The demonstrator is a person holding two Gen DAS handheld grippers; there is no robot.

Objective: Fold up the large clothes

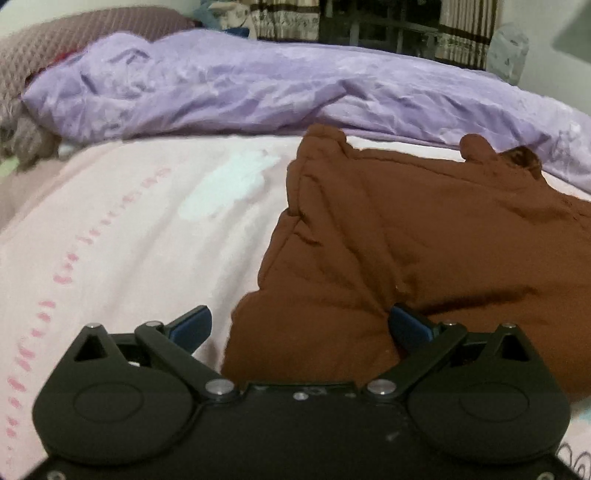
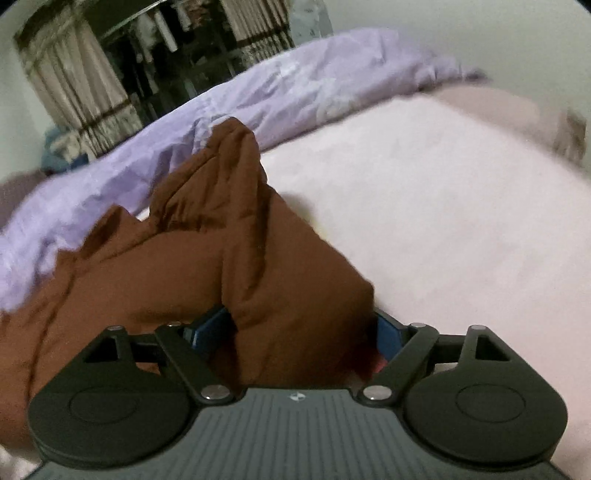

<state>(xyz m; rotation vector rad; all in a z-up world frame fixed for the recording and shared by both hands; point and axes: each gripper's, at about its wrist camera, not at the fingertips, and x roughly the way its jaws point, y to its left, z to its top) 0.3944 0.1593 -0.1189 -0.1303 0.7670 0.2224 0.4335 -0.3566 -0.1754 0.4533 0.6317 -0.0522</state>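
While the brown garment [image 1: 406,240] lies in a rumpled heap on the pale pink bedsheet [image 1: 129,240], both grippers stand low over its near edge. The garment looks thick and soft, with folds and creases across it, and its far side touches a long roll of lilac quilt [image 1: 221,85] that runs along the back of the bed.

In the left wrist view, the left gripper [image 1: 299,326] has its jaws spread wide. The near left corner of the garment lies in the gap between the two blue fingertips [image 1: 410,326], but the left fingertip is over bare sheet and well apart from the cloth. The right fingertip rests against or just above the brown cloth; I cannot tell if it touches. Nothing is pinched.

In the right wrist view, the right gripper [image 2: 299,328] is also opened wide. A raised fold of the garment [image 2: 258,258] stands up between its blue fingertips [image 2: 210,328] and fills most of the gap. The pads sit close beside the cloth on both sides, but they do not squeeze it.

Behind the bed, patterned curtains [image 1: 288,18] hang at a dark window, and a brownish textured blanket [image 1: 55,44] lies at the far left.
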